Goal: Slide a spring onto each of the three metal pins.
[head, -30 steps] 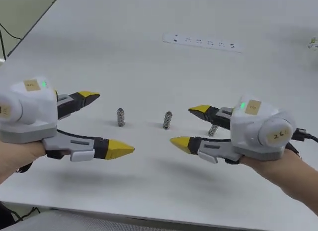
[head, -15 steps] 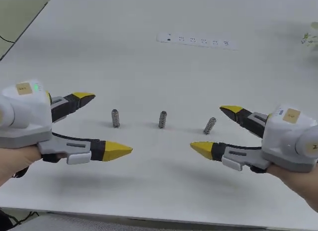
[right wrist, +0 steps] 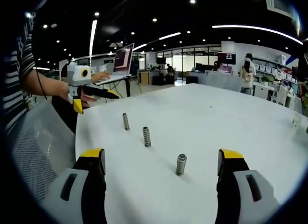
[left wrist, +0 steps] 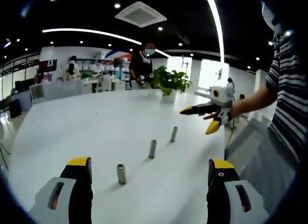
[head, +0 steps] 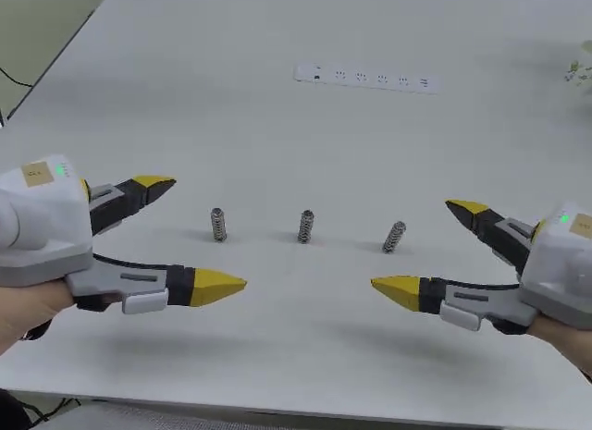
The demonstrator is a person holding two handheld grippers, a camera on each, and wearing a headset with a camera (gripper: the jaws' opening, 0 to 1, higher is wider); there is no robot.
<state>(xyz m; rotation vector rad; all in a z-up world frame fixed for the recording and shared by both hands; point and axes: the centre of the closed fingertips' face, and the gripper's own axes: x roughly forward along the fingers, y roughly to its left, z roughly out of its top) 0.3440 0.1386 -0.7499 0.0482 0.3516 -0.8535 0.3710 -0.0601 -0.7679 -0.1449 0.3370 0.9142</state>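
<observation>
- Left gripper point(head: 199, 232): held in a hand at the near left of the white surface point(head: 277, 143). Jaws spread wide, nothing between them; yellow tips point toward the row of springs.
- Right gripper point(head: 421, 245): held at the near right. Jaws likewise wide apart and empty, tips pointing inward to the left.
- Three springs stand in a row across the surface, between the two grippers and a little beyond their tips.
- Left spring point(head: 218, 225): upright, near the left gripper's far tip, not touching.
- Middle spring point(head: 306, 226): upright.
- Right spring point(head: 395, 237): leans slightly, clear of the right gripper.
- Too small to tell whether a pin runs through each coil.
- Power strip point(head: 365, 78): lies flat, well beyond the springs.
</observation>
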